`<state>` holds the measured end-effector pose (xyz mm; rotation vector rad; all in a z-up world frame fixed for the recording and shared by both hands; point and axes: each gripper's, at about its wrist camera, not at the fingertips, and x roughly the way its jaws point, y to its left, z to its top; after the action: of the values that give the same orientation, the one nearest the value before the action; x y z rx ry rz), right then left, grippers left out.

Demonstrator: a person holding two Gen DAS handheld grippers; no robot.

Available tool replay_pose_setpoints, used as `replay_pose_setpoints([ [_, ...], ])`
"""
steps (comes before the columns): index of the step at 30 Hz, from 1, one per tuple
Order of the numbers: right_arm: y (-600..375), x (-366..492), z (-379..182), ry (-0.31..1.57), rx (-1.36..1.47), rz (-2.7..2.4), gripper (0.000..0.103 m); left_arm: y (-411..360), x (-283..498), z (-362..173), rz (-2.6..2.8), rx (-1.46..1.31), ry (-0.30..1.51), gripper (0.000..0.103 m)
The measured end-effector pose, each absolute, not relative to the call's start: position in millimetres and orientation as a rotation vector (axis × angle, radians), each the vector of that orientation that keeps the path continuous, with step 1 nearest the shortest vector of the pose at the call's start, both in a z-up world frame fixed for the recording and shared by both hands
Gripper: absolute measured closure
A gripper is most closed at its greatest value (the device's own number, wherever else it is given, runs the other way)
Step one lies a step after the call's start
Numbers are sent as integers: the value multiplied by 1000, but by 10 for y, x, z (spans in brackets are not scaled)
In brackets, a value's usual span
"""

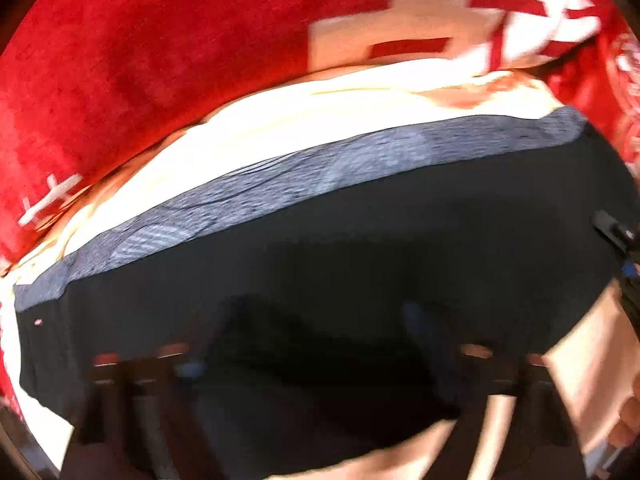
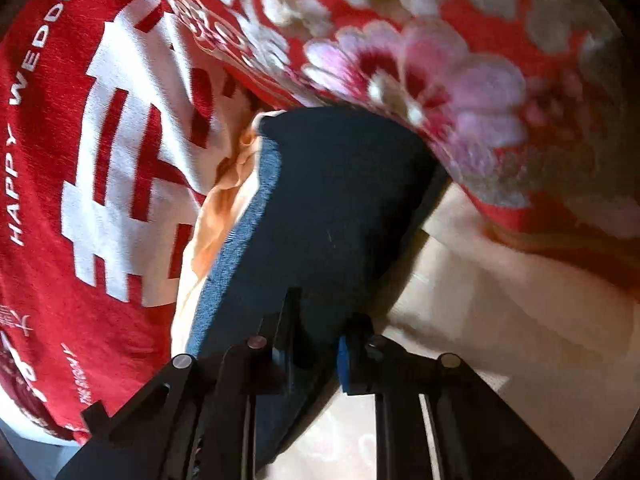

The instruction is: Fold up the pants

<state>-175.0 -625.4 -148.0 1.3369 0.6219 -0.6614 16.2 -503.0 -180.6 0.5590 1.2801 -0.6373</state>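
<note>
Blurring hides most of the left hand-held gripper [image 1: 316, 364] over the dark pants [image 1: 340, 260]; I cannot tell whether it grips them. Only the right wrist view shows the right hand-held gripper [image 2: 316, 344] pinched nearly closed on the pants' near edge, the grey waistband [image 2: 240, 232] beside a red blanket [image 2: 60, 160] and a floral quilt [image 2: 460, 80].

A bed with a cream sheet [image 2: 500, 300] carried the dark pants [image 1: 360, 240], a red blanket with white characters [image 2: 60, 160] and a red floral quilt [image 2: 460, 92].
</note>
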Motion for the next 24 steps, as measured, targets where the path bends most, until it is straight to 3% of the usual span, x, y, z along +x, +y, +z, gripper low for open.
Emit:
replay_pose_setpoints([
  [5,-6226,-1681,-1135,611,1217,-565,89,-5241,-44,-1552,-774,562,1196,41],
  [9,-6156,-1586,-904,621,1111,-509,89,-5377,-195,-1826,-790,599,1217,41],
  [16,-6086,-1432,-793,658,1051,-475,89,-5368,-185,-1788,-826,581,1212,41],
  [24,-5852,-1236,-476,695,915,-435,89,-4868,135,-1615,-825,452,1277,41],
])
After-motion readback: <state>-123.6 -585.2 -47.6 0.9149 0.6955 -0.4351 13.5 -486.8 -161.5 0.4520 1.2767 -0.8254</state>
